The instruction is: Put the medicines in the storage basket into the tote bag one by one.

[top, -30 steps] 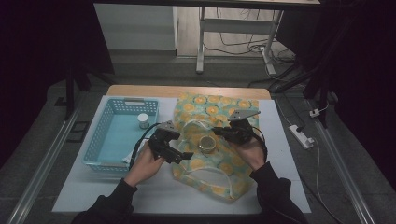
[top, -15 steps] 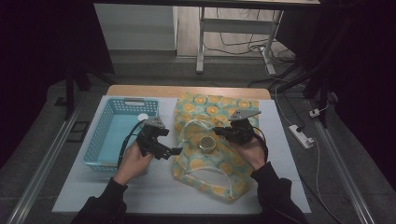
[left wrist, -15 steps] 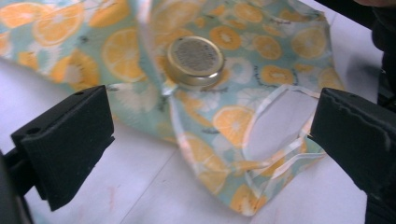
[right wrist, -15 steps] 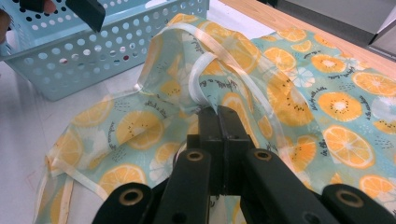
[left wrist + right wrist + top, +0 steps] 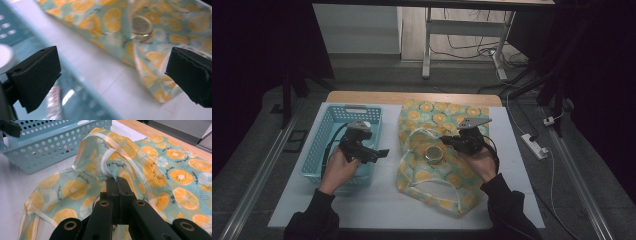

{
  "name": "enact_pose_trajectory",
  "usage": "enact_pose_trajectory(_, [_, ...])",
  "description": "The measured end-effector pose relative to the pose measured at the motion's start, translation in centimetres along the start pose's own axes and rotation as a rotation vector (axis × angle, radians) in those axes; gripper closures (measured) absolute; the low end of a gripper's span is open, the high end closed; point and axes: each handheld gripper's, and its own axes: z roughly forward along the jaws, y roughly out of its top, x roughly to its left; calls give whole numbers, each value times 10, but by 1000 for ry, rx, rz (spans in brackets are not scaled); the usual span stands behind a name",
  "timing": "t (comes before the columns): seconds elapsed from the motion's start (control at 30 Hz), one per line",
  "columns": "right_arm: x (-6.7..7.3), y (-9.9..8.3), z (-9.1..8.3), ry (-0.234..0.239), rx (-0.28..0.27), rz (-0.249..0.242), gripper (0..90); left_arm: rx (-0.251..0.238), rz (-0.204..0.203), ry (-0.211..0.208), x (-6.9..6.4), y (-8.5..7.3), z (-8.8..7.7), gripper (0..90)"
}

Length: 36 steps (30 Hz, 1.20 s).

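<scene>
A teal tote bag [image 5: 437, 120] printed with orange slices lies at the table's middle. Its mouth is lifted, and a round metal-lidded jar [image 5: 433, 154] sits inside. My right gripper [image 5: 448, 142] is shut on the bag's upper edge beside its white handle [image 5: 110, 153]; the right gripper view shows the jaws [image 5: 117, 181] pinching the fabric. My left gripper [image 5: 381, 152] hovers open over the right rim of the blue basket [image 5: 319, 145], with nothing between its jaws [image 5: 112, 67]. Past them I see the bag [image 5: 110, 17] and the jar lid [image 5: 141, 25].
A white round object [image 5: 3, 55] lies in the basket [image 5: 50, 145]. The white table [image 5: 377, 200] has a wooden strip [image 5: 412, 97] along its far edge. A power strip [image 5: 534, 146] lies on the floor to the right.
My left gripper has drawn away from the bag to the left and now hangs over the basket's right rim. The right gripper has kept still on the bag.
</scene>
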Motion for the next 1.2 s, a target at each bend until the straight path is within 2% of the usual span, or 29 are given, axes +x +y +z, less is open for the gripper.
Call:
enact_pose_trajectory(0.17, [0,0,0,-1,1,-1,900,17,-32,62,15,-7,-7,0])
enact_pose_trajectory(0.33, [0,0,0,1,2,-1,900,37,-84,103,29,-14,-11,0])
enact_pose_trajectory(0.57, [0,0,2,0,4,-4,900,125,-59,181,37,-22,0,0])
enact_pose_trajectory(0.7, [0,0,2,0,4,-6,900,130,-67,186,41,-23,0,0])
enact_pose_trajectory(0.83, [0,0,2,0,4,-7,900,160,-63,202,46,-26,5,0])
enact_pose_trajectory(1.2, [2,0,4,4,8,-8,900,344,-56,192,53,-32,29,0])
